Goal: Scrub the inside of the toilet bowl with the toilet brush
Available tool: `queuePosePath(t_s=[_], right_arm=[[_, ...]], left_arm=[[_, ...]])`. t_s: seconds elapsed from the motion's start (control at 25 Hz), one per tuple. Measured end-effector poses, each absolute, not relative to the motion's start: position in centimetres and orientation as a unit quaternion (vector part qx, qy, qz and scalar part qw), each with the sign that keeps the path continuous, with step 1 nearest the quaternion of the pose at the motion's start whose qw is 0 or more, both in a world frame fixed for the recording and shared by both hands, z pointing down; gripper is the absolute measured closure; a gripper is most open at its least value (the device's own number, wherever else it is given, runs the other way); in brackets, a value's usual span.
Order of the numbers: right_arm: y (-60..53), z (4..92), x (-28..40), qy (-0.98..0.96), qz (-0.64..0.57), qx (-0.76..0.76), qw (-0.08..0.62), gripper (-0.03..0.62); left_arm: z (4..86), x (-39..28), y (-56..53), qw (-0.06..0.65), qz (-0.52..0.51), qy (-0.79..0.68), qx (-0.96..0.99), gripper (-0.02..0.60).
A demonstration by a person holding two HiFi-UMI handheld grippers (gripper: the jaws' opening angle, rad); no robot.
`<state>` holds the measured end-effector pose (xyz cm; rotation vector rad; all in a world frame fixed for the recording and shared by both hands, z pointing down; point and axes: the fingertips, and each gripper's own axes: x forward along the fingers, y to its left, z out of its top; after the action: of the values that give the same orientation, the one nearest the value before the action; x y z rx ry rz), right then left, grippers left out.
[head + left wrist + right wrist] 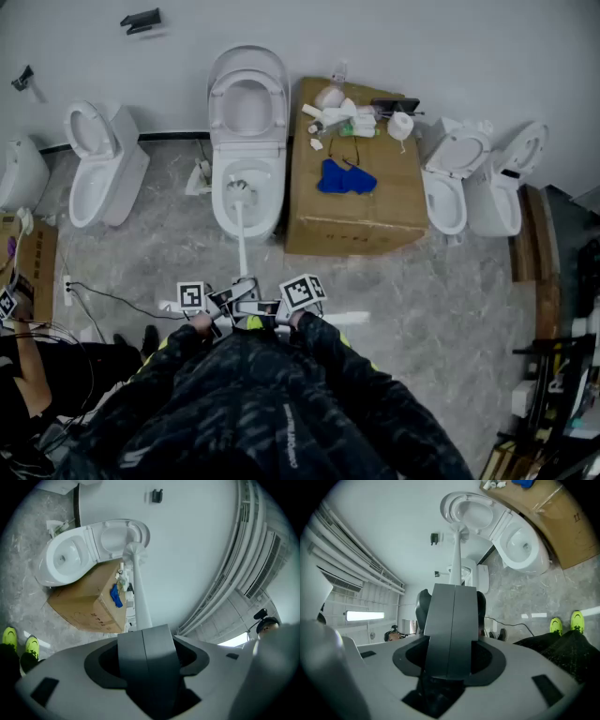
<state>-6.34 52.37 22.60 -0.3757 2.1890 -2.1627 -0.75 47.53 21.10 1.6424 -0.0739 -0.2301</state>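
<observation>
Here, the left tool [228, 300] and the right tool [274, 307] sit close together in front of the person, low in the head view. Both are clamped shut on the far end of the brush [242, 239]. In the left gripper view, the left tool [144, 629] has its jaws pressed together, and the white handle [140, 597] runs out from them. The right gripper view shows the same for the right tool [453, 590].

The long handle reaches forward to the middle toilet [272, 202]. Its lid [248, 94] is up. The brush head [240, 187] looks to be inside the bowl, near the front. I cannot tell if it touches the bowl wall.

I think the scrubbing is in hand, or just about to start.

What could go wrong? The handle is long and held only at its end, so it may twist or slip in the jaws when the head is pushed hard. The head is close to the front rim, so a big pull back could pop it out and splash the floor. A wide side swing could knock the box [356, 216] just beside the toilet. The two tools are so near each other that they could bump.
</observation>
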Motion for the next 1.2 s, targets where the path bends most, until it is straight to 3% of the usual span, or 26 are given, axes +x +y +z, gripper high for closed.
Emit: queuePosePath(t_s=[1.2], right_arm=[[49.4, 24.2, -7.9, 0.674, -0.722, -0.155, 0.003, 0.398]], left_arm=[[22.1, -2.6, 44.6, 0.691, -0.112, -0.033, 0.713, 0.313]])
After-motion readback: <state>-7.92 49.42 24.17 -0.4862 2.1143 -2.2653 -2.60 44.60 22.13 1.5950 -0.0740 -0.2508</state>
